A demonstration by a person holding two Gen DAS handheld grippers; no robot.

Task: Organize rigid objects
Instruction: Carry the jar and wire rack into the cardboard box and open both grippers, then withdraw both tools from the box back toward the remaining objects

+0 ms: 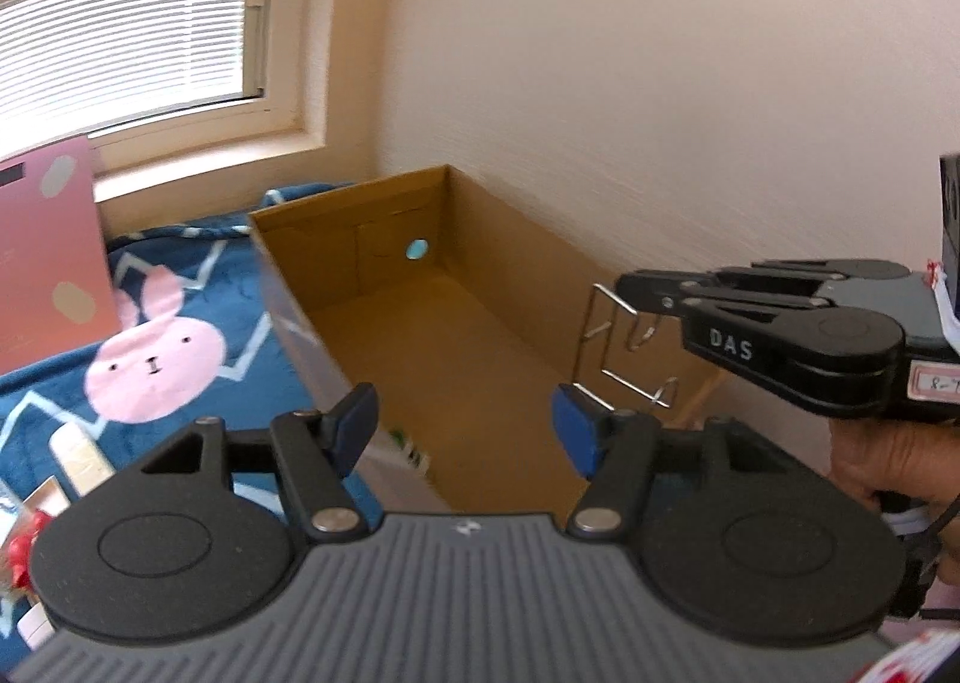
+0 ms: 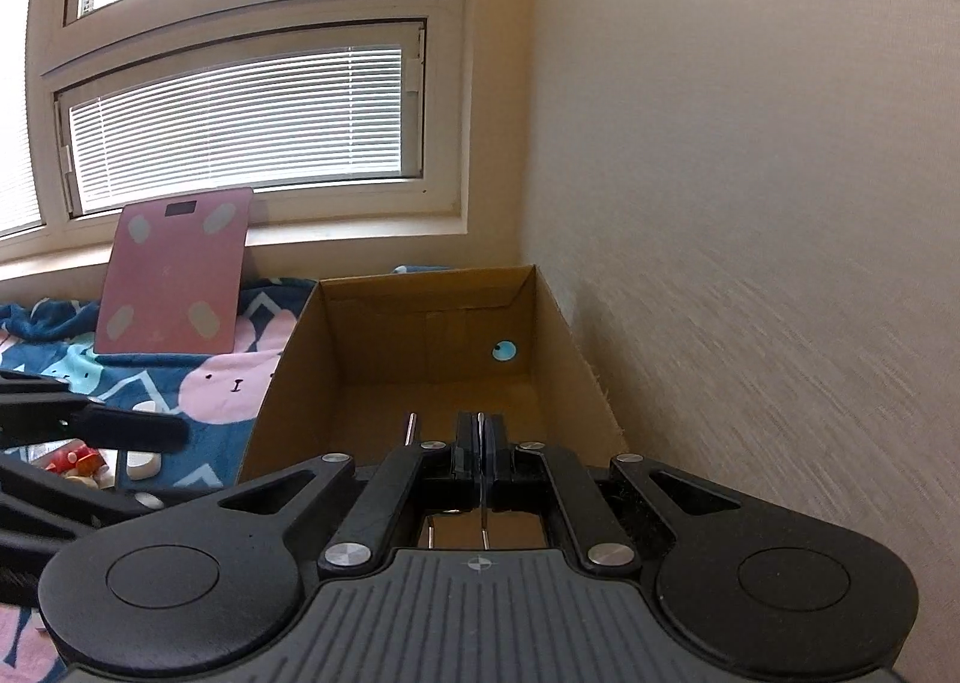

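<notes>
Left gripper [image 1: 465, 425]: points down toward the open cardboard box [image 1: 444, 359]; its blue-padded fingers [image 1: 354, 422] stand apart with nothing between them, above the box's near end.
Right gripper [image 2: 480, 452]: enters the left wrist view from the right, held level over the box's right wall; its fingers are pressed together on a bent wire rack [image 1: 618, 347].
Wire rack: hangs from the right gripper's tips over the right side of the box; its lower corner lies just beside the left gripper's right finger, and contact there cannot be told.
Hand [image 1: 888, 473]: a person's hand grips the right gripper's handle, partly cut off at the frame edge.
Box: stands against the wall [image 1: 660, 83] on a bed with a blue rabbit-print blanket [image 1: 180, 311]; its floor looks bare, with a round hole in the far wall.
Pink scale [image 2: 174, 275]: leans upright against the window sill, left of the box.
Hard to make out: small items at the lower left on the blanket [image 1: 78, 455] are blurred and cropped; the rack's full shape is hidden behind the right gripper in its own view.
</notes>
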